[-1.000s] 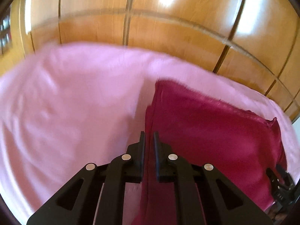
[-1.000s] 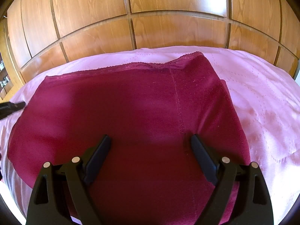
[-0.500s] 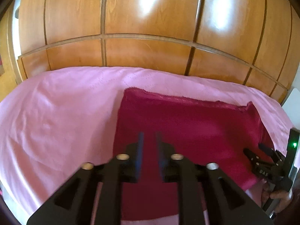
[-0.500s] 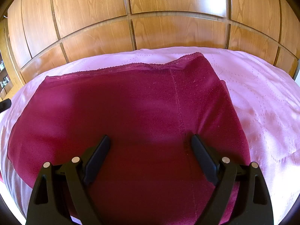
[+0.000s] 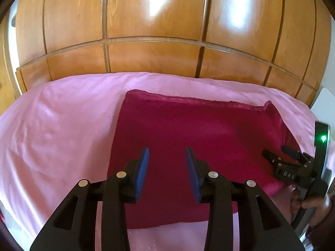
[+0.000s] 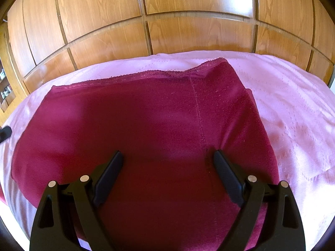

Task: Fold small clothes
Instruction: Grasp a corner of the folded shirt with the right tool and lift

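Left hand-held gripper [image 5: 167, 156] jaws just opened, nothing between them now (1 s back they pinched garment's left edge). Crimson garment [image 5: 194, 146] lies flat on pink bed [image 5: 62, 125]. Right hand-held gripper [image 6: 167, 163] wide open above it. Fold laid; next fold likely.

Both tools are black plastic frames with round silver screws. The left gripper [image 5: 167, 156] has ribbed blue pads [image 5: 142, 169] – the right gripper [image 6: 167, 163] has black ones, and white letters and a green light [image 5: 323, 139] on its body.
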`<state>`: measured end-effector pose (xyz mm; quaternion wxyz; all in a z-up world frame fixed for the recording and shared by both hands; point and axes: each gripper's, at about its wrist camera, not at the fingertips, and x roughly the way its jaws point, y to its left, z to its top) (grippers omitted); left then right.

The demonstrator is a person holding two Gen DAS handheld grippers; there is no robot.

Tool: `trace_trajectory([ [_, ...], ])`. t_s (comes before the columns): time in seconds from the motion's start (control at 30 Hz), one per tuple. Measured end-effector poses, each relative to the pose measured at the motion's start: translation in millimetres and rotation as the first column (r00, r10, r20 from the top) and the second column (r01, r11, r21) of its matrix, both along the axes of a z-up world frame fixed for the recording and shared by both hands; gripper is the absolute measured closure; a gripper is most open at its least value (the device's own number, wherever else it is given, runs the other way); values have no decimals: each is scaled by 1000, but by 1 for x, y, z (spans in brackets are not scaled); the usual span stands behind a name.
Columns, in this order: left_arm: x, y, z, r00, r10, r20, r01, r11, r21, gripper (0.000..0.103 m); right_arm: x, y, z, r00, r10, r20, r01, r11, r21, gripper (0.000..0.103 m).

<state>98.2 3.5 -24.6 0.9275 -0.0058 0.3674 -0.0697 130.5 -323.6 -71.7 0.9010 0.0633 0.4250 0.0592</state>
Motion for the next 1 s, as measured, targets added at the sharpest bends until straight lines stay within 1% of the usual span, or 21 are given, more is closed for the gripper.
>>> trace_trajectory([
  [0.17, -2, -5, -4, 1000, -17, -12, 17, 1000, 7, 68, 1, -19, 15, 999, 5, -44, 1, 993, 119, 15],
  [0.37, -2, -8, -9, 999, -31, -27, 31, 999, 11, 68, -6, -64, 34, 996, -81, -37, 88, 971, 223, 15],
  [0.5, 0, -8, -13, 999, -37, -41, 37, 999, 8, 68, -10, -100, 29, 985, -157, -70, 170, 951, 258, 15],
  [0.53, 0, -8, -15, 998, -37, -45, 37, 999, 8, 68, -10, -107, 26, 982, -169, -87, 186, 944, 273, 15],
  [0.57, 1, -8, -17, 998, -39, -50, 39, 999, 7, 68, -11, -116, 18, 978, -172, -116, 201, 929, 311, 16],
  [0.7, 4, -8, -22, 997, -42, -70, 43, 999, 9, 68, -12, -129, -10, 967, -153, -204, 227, 883, 412, 18],
  [0.8, 5, -8, -26, 996, -42, -82, 43, 999, 12, 68, -15, -132, -13, 969, -145, -198, 223, 859, 461, 18],
  [0.87, 8, -7, -31, 994, -41, -99, 42, 999, 12, 68, -15, -131, -12, 973, -121, -197, 204, 849, 488, 21],
  [1.0, 14, -1, -41, 990, -40, -134, 39, 999, -14, 68, -14, -123, -12, 979, -66, -193, 157, 850, 503, 23],
])
